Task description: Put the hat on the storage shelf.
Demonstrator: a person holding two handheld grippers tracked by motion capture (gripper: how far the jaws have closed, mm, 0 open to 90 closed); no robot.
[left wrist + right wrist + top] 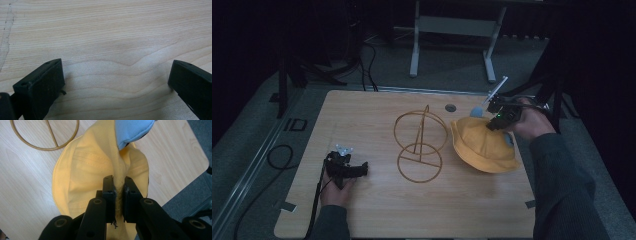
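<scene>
Dim room — grey floor point(452, 75), seemingly a white desk frame point(452, 25) behind

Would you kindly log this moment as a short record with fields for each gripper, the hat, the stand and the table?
right gripper: shut on a pinched fold of the yellow hat
left gripper: open, nothing between its jaws, low over the wooden table
yellow hat: at the table's right side, blue fabric at its top
wire stand: gold rings, mid-table, apart from the hat

Yellow bucket hat point(482, 145), crown pinched, brim on table.
</scene>
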